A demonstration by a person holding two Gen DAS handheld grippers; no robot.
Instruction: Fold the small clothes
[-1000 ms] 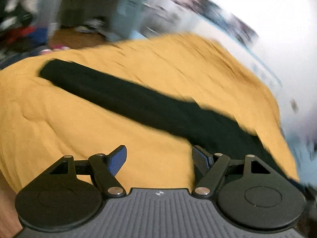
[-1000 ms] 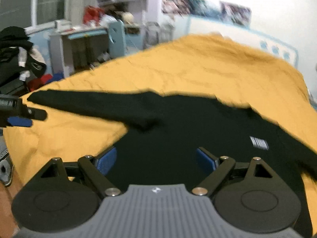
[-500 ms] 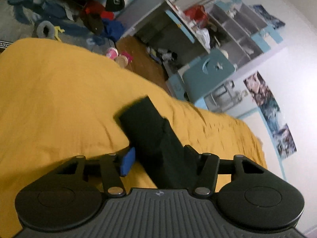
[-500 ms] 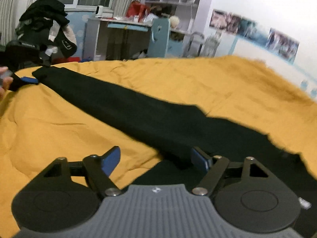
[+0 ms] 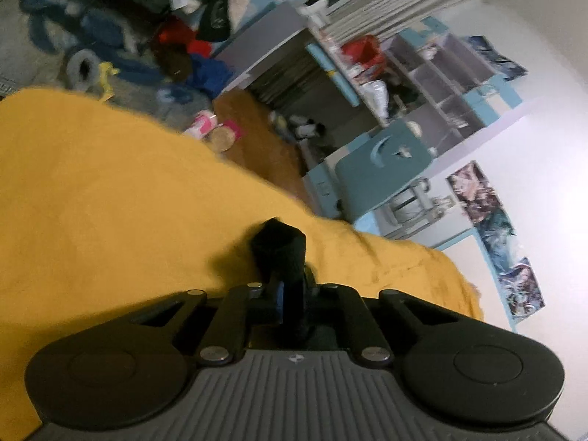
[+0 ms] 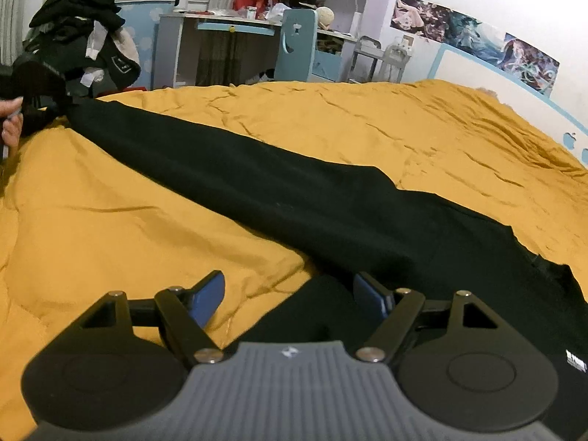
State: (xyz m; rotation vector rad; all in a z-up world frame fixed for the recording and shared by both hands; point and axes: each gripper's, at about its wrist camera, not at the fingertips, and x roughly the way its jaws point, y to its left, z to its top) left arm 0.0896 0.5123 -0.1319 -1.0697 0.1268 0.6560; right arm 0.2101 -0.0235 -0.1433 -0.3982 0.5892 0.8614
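Left gripper (image 5: 292, 294) is clenched on the cuff of the black sweater's sleeve (image 5: 281, 250); its jaws have just been closing, with cloth pinched between them and the cuff bunched at 12 o'clock of the tips. Right gripper (image 6: 288, 294) is held released, blue pads (image 6: 205, 299) spread wide, nothing grasped; the sleeve base is seen at 1 o'clock of it. The black sweater (image 6: 294, 198) is laid on the yellow bedspread (image 6: 367, 117), sleeve stretched toward 10 o'clock, where a hand (image 6: 11, 125) is seen. A desk (image 6: 220, 36) is seen at 12 o'clock.
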